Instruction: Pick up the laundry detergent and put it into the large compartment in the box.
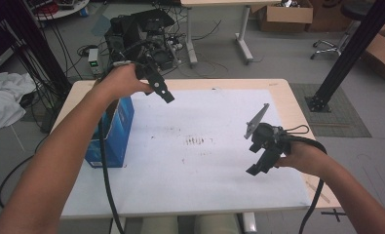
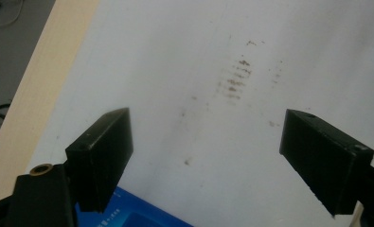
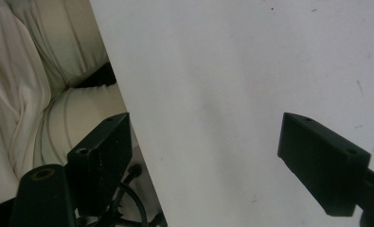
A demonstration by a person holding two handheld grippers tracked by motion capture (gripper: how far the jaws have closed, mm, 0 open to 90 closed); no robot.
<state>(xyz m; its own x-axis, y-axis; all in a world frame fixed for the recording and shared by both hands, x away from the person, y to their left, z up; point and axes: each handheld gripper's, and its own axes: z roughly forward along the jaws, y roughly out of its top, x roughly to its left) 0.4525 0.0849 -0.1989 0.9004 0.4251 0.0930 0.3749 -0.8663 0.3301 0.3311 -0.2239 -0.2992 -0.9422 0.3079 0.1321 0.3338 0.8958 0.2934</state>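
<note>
Left claw gaping, above blue box.

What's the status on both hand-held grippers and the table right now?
Left hand-held gripper open, empty, above blue box. Right hand-held gripper open, empty, over white table sheet. Sheet stained brown mid-table; nothing between them.
</note>
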